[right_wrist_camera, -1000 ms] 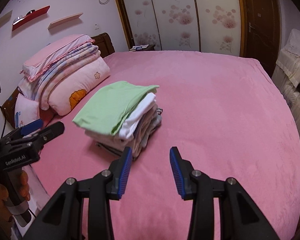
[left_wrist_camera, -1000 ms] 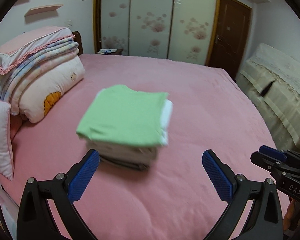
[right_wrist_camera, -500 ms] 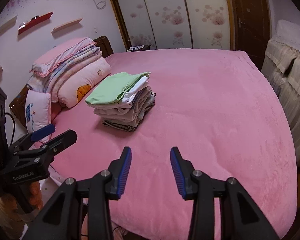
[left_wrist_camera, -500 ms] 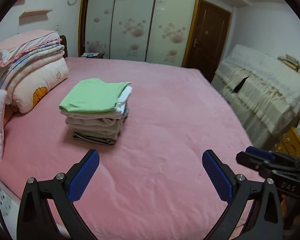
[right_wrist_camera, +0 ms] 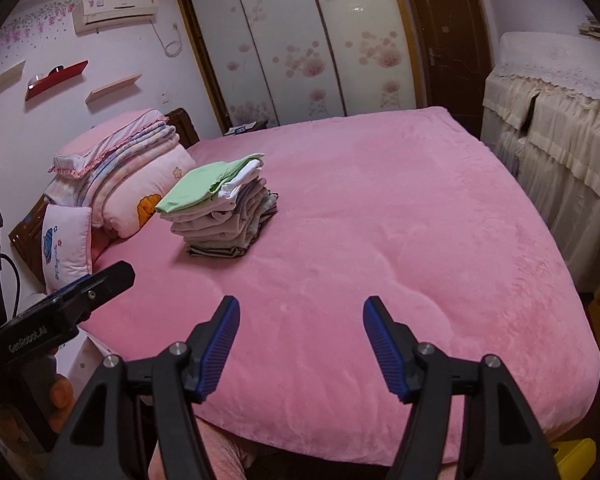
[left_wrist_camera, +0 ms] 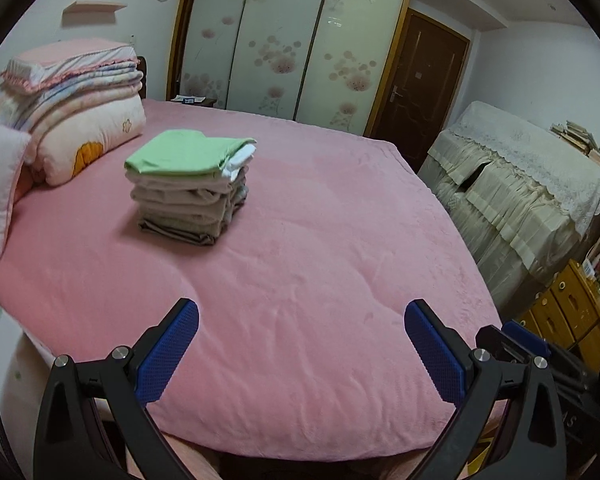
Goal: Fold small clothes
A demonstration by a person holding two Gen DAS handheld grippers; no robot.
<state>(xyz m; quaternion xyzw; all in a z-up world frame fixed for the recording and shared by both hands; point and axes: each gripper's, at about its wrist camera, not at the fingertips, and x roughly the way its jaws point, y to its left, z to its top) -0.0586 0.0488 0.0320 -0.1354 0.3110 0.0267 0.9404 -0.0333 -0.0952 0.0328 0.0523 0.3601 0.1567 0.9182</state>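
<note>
The stack of folded clothes [left_wrist_camera: 190, 188] sits well ahead of our left gripper [left_wrist_camera: 300, 354] and off to its left, with a green garment [left_wrist_camera: 184, 156] on top and beige and striped pieces squared beneath it; from our right gripper [right_wrist_camera: 300, 350] it lies ahead and further to the left. It rests on the pink bedspread [left_wrist_camera: 320, 264], just beside the pile of quilts and pillows [left_wrist_camera: 72, 112] at the head of the bed. We see no unfolded garment on the spread, so we judge this pile finished and the hands to be pulling clear of it. Our left gripper stands wide open and holds nothing; our right gripper's jaws are opening, with only bare bedspread between them. To do this step well, we should keep both sets of fingers above the plush cover so it does not drag and tug the stack, and stay clear of the pile's looser right edge, where the white layer [left_wrist_camera: 240, 160] juts out and could topple.
</note>
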